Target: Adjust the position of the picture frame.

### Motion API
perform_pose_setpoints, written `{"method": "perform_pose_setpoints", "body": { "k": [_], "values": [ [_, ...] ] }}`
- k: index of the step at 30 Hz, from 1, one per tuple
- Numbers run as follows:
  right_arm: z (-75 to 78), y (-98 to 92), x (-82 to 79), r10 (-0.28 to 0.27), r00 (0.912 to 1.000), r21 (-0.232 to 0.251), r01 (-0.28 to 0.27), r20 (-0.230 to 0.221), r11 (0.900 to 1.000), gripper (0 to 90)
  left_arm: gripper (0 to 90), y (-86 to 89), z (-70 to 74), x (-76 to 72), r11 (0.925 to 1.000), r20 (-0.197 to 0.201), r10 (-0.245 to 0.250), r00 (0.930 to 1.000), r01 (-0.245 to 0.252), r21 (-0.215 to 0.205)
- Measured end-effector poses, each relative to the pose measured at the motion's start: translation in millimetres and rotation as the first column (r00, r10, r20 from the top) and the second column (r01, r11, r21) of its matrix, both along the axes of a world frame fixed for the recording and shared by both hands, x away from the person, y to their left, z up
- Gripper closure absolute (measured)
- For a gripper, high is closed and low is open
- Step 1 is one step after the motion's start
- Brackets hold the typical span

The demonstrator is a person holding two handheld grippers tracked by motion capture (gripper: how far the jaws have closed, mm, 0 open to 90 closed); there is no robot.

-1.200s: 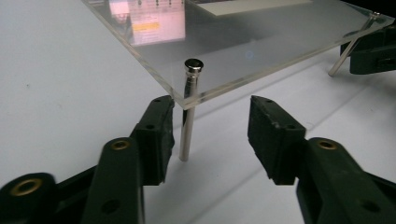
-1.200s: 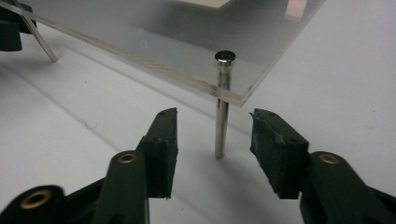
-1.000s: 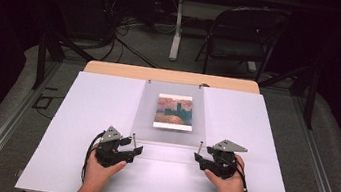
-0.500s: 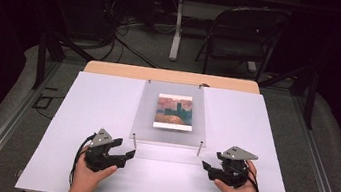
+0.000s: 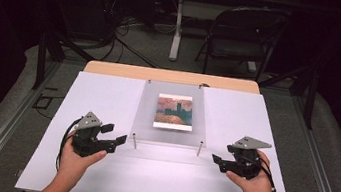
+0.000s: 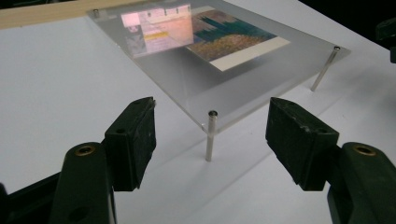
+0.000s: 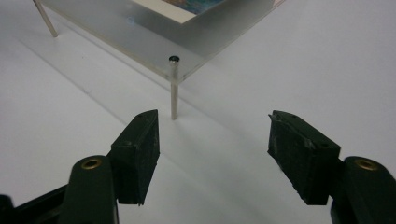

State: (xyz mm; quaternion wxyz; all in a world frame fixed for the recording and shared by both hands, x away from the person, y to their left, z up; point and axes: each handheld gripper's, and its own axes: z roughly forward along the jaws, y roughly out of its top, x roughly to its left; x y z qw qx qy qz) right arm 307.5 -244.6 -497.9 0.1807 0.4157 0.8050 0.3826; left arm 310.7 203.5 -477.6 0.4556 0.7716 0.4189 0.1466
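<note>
The clear acrylic plate on thin metal legs [image 5: 172,114], a painted card under it, stands between and ahead of the left gripper [image 5: 113,135] and right gripper [image 5: 218,162]. Both grippers' jaws, just opening, gape apart with nothing between them.

Left gripper [image 5: 119,138] held at lower left, right gripper [image 5: 215,160] at lower right, jaws spread wide, nothing gripped, right jaws just opened further.

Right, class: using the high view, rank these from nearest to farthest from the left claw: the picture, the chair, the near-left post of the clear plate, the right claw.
1. Near-left post: just right of the left claw, at the plate's front corner.
2. Picture: farther back, mid-table under the clear plate.
3. Right claw: across the table's front, at the right.
4. Chair: on the floor behind the table.
</note>
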Motion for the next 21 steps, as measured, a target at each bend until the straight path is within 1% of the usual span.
{"method": "perform_pose_setpoints", "body": {
  "k": [1, 3, 5, 7, 9, 14, 17, 19, 21],
  "values": [
    [2.9, 0.2, 2.4, -0.001, 1.0000, -0.003, 0.001, -0.005, 1.000, 33.4, 33.2, 0.3, 2.8, 3.8, 1.0000, -0.006, 0.002, 1.0000, -0.002, 0.000],
    [7.5, 0.1, 8.6, 0.007, 1.0000, -0.011, -0.007, 0.003, 1.000, 33.4, 33.2, 0.2, 5.7, 9.6, 1.0000, -0.016, 0.000, 0.9999, 0.000, -0.002],
    [11.7, 0.7, 13.5, 0.005, 0.9999, -0.015, -0.005, -0.013, 1.000, 33.5, 33.2, -0.4, 8.7, 16.3, 1.0000, -0.024, 0.002, 0.9997, -0.002, 0.007],
    [15.8, 1.6, 20.2, 0.011, 0.9998, -0.013, -0.012, -0.016, 1.000, 33.6, 33.3, -1.2, 11.6, 23.2, 0.9997, -0.025, 0.003, 0.9997, -0.002, 0.024],
    [20.0, 2.6, 27.0, 0.015, 0.9997, -0.014, -0.015, -0.019, 1.000, 33.7, 33.3, -2.1, 14.3, 29.2, 0.9995, -0.025, 0.004, 0.9997, -0.004, 0.031],
    [30.2, 6.8, 44.4, 0.028, 0.9990, 0.006, -0.028, -0.035, 1.000, 33.8, 33.3, -5.5, 22.4, 48.1, 0.9996, -0.039, 0.001, 0.9992, 0.000, 0.028],
    [37.1, 10.0, 55.0, 0.031, 0.9989, 0.002, -0.031, -0.035, 1.000, 34.0, 33.3, -8.8, 26.4, 58.0, 0.9998, -0.053, 0.000, 0.9986, 0.001, 0.019],
    [41.3, 12.1, 62.4, 0.032, 0.9988, 0.008, -0.032, -0.036, 0.999, 34.0, 33.3, -11.2, 28.5, 63.6, 0.9999, -0.063, 0.000, 0.9980, 0.000, 0.012],
    [44.4, 13.8, 69.4, 0.030, 0.9989, 0.021, -0.029, -0.037, 0.999, 34.0, 33.3, -13.8, 31.0, 70.1, 0.9998, -0.069, -0.003, 0.9976, 0.004, 0.018]
  ]
}}
